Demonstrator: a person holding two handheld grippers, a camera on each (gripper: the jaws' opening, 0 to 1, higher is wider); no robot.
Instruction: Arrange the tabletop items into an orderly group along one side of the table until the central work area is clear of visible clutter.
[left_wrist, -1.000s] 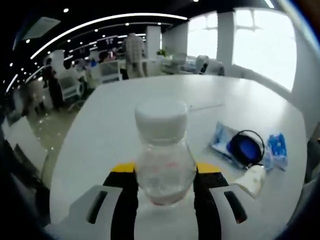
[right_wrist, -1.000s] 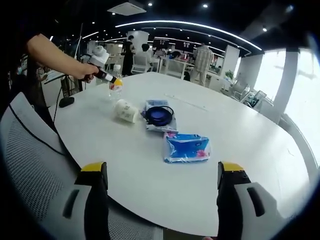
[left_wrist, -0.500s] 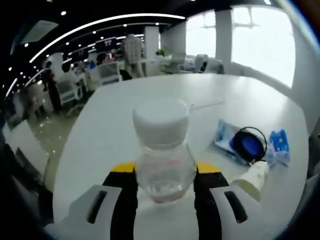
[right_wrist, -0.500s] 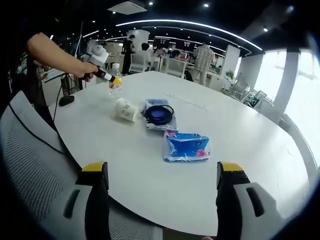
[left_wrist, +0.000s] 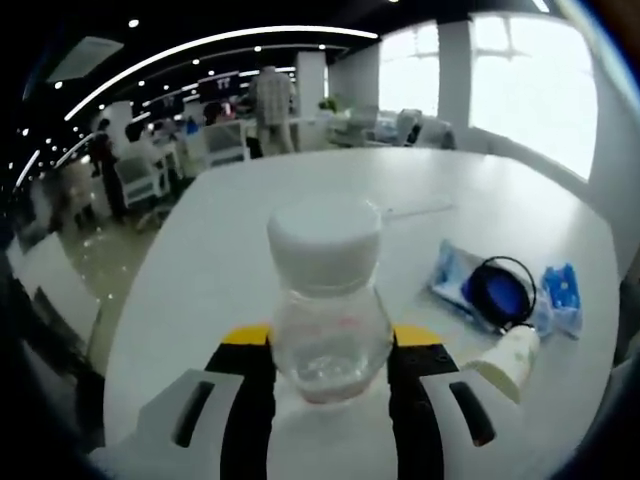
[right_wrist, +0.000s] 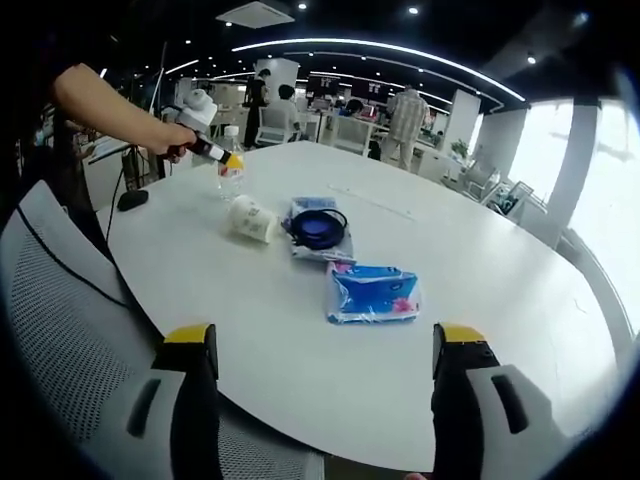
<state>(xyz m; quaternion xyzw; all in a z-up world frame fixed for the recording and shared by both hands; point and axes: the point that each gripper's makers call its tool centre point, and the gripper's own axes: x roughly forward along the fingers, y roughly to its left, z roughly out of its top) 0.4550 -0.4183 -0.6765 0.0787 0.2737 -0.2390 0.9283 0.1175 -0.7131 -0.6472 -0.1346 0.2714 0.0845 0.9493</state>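
A clear plastic bottle (left_wrist: 328, 325) with a white cap stands upright between my left gripper's (left_wrist: 330, 388) jaws, which are shut on its body. In the right gripper view the left gripper (right_wrist: 215, 153) holds that bottle (right_wrist: 231, 172) at the table's far left edge. A paper cup (right_wrist: 252, 221) lies on its side beside a dark blue round item (right_wrist: 318, 228) that rests on a pale blue packet. A blue tissue pack (right_wrist: 373, 294) lies nearer. My right gripper (right_wrist: 320, 400) is open over the near table edge, with nothing between its jaws.
The white round table (right_wrist: 480, 270) stretches bare to the right. A thin white strip (right_wrist: 375, 203) lies further back. A grey mesh chair (right_wrist: 60, 330) stands at the near left. A black object (right_wrist: 131, 203) sits on a side desk. People stand in the background.
The left gripper view has shifted slightly with the hand, and the bottle stays between the jaws. The right gripper view is the same.
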